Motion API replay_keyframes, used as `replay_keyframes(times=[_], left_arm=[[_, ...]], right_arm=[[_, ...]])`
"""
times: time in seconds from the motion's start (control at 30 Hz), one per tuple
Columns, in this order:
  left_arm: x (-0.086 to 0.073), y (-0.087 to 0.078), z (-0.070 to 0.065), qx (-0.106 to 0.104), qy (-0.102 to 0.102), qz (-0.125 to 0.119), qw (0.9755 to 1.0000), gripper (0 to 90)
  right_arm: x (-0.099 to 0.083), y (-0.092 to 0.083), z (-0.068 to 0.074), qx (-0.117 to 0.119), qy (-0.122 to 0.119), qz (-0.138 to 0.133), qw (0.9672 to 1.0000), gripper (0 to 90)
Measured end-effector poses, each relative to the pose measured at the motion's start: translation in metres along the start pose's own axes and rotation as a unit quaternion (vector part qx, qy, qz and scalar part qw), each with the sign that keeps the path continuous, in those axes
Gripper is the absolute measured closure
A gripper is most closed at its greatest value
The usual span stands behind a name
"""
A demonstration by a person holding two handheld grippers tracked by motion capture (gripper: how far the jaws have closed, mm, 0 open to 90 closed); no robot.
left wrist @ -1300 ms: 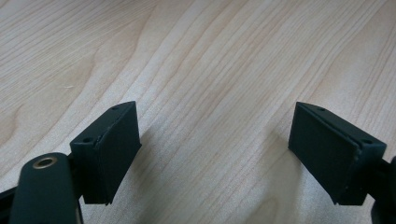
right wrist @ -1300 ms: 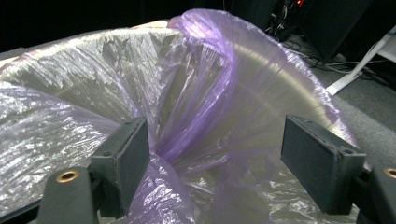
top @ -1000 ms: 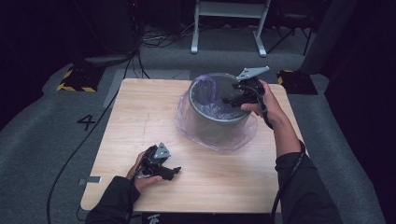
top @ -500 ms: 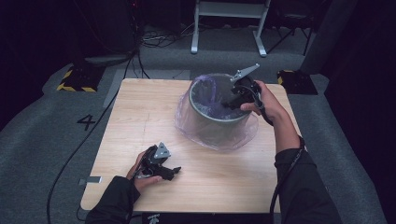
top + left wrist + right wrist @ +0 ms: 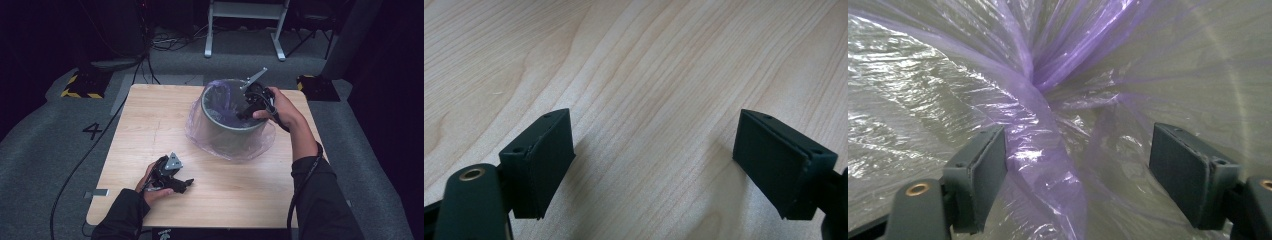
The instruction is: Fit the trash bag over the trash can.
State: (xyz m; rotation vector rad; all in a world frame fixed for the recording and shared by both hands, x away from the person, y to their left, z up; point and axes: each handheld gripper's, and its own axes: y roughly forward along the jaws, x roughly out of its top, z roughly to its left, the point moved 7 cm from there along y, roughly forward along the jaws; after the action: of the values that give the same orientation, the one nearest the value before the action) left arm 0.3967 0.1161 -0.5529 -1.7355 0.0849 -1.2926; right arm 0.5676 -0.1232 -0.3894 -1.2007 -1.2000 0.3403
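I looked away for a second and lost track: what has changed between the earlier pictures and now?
The right claw has tipped deeper into the bin, its jaws open around a fold of the purple bag liner. The left claw stayed open, resting on the table; the bin has not moved.

One grey bin point(image 5: 227, 122) stood right of centre in the high view, lined with one purple plastic bag point(image 5: 220, 102). Two grippers were there: one point(image 5: 248, 106) at the bin's rim, one point(image 5: 186, 184) lower left on one wooden table point(image 5: 150, 125).
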Motion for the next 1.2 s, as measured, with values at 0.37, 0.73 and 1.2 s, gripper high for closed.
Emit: replay_keyframes(times=[0.37,0.73,1.2], left_arm=[[0.0,0.0,0.0,0.0,0.0,0.0,1.0,16.0],[0.0,0.0,0.0,0.0,0.0,0.0,1.0,16.0],[0.0,0.0,0.0,0.0,0.0,0.0,1.0,16.0]], right_arm=[[0.0,0.006,0.004,0.003,-0.009,0.026,0.9996,22.9],[-0.003,0.01,0.006,0.006,-0.014,0.049,0.9987,23.2],[-0.004,0.013,0.006,-0.012,-0.017,0.084,0.9962,25.0]])
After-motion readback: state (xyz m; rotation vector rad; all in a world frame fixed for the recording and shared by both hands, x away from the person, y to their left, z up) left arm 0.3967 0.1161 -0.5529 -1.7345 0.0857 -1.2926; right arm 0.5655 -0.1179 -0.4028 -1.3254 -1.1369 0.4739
